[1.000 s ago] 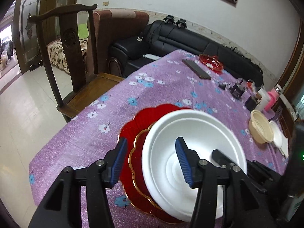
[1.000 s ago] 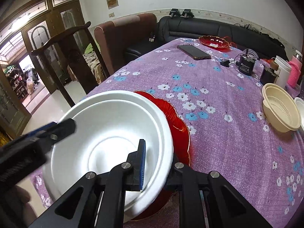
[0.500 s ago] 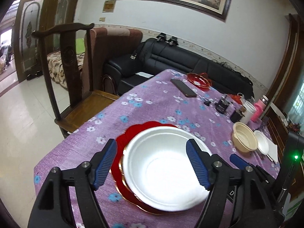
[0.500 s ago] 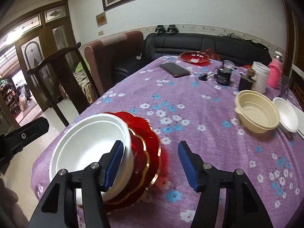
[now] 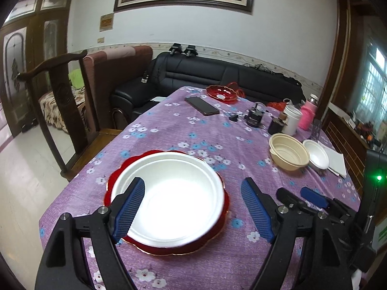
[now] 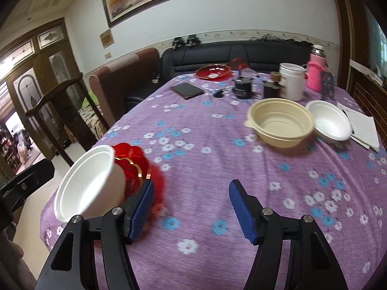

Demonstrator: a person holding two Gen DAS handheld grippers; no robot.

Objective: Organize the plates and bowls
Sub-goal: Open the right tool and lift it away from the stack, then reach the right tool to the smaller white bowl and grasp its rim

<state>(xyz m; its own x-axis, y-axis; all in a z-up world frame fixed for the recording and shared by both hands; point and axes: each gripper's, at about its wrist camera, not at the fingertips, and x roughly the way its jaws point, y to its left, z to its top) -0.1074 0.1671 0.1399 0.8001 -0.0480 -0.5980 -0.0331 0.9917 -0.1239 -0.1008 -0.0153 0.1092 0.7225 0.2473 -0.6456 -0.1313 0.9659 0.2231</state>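
A large white bowl [image 5: 169, 193] sits on stacked red gold-rimmed plates [image 5: 222, 220] near the table's front left corner; both also show in the right wrist view, the bowl [image 6: 84, 183] and the plates [image 6: 133, 162]. My left gripper [image 5: 193, 207] is open and empty, raised above the bowl. My right gripper [image 6: 191, 210] is open and empty, right of the stack over bare cloth. A beige bowl [image 6: 280, 120] and a small white bowl [image 6: 329, 123] stand together at the far right, also in the left wrist view [image 5: 289, 151] [image 5: 315, 155].
The table has a purple flowered cloth [image 6: 217, 164]. At the far end lie a phone [image 6: 187, 90], a red dish [image 6: 212, 71], a white cup [image 6: 291, 81], a pink bottle [image 6: 316, 72] and small dark items. A wooden chair [image 5: 63, 111] stands left of the table.
My right gripper let go of the white bowl's rim, opened and pulled back to the right. My left gripper opened wider and rose. The bowl now rests on the red plates.
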